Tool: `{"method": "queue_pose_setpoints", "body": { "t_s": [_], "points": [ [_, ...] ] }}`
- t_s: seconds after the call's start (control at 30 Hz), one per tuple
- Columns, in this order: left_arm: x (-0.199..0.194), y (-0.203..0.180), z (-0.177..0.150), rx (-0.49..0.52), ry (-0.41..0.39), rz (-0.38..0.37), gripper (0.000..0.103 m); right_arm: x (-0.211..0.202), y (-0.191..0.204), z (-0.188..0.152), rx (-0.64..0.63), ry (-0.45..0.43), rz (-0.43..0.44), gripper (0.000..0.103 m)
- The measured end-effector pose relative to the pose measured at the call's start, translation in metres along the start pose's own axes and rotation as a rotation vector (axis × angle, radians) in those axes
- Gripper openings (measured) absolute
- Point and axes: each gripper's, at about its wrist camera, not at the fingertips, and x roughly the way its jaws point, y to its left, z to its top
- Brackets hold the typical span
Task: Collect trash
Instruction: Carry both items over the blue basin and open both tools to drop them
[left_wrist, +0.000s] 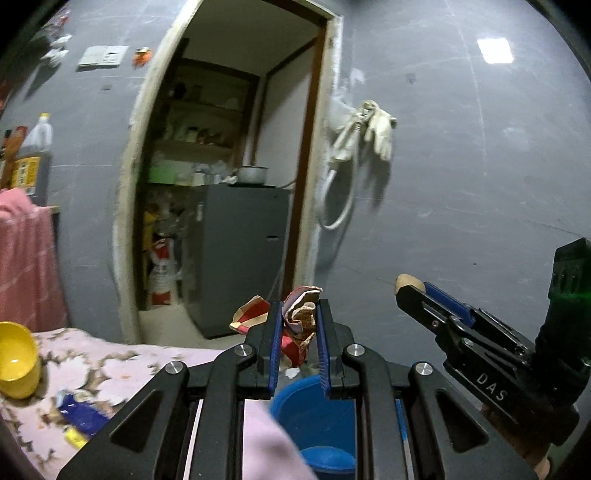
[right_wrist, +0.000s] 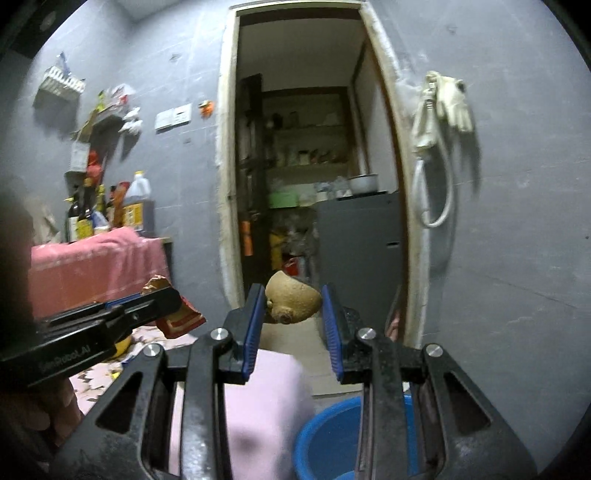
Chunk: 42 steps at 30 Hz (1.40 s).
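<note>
My left gripper is shut on a crumpled red and white wrapper, held up in the air; part of the wrapper sticks out to the left of the fingers. My right gripper is shut on a tan, rounded piece of peel or shell. In the left wrist view the right gripper shows at the right with the tan piece at its tip. In the right wrist view the left gripper shows at the left with the wrapper. A blue bucket stands on the floor below both.
A table with a pink patterned cloth carries a yellow bowl and a blue and yellow packet. A pink towel hangs at the left with bottles behind. Ahead is an open doorway with a grey fridge. Gloves hang on the wall.
</note>
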Motion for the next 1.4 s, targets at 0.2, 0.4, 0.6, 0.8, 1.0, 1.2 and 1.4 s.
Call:
{"method": "queue_pose_setpoints", "body": {
  "t_s": [0.2, 0.4, 0.6, 0.8, 1.0, 1.2, 1.4],
  "points": [
    [0.036, -0.024, -0.006, 0.012, 0.037, -0.049, 0.014, -0.001, -0.037, -0.008, 0.017, 0.027, -0.055, 0.039],
    [0.068, -0.038, -0.021, 0.011, 0.105, -0.087, 0.014, -0.001, -0.065, -0.029, 0.042, 0.071, -0.094, 0.039],
    [0.099, -0.047, -0.044, 0.014, 0.224, -0.082, 0.014, 0.009, -0.081, -0.05, 0.083, 0.127, -0.126, 0.039],
    [0.128, -0.043, -0.07, -0.013, 0.35, -0.068, 0.014, 0.023, -0.093, -0.072, 0.116, 0.202, -0.141, 0.039],
    [0.148, -0.04, -0.088, -0.021, 0.421, -0.061, 0.014, 0.035, -0.102, -0.091, 0.146, 0.266, -0.138, 0.039],
    [0.16, -0.038, -0.1, -0.024, 0.457, -0.05, 0.015, 0.046, -0.106, -0.101, 0.158, 0.305, -0.133, 0.039],
    [0.169, -0.034, -0.108, -0.03, 0.498, -0.044, 0.016, 0.055, -0.107, -0.108, 0.165, 0.341, -0.127, 0.04]
  ]
}}
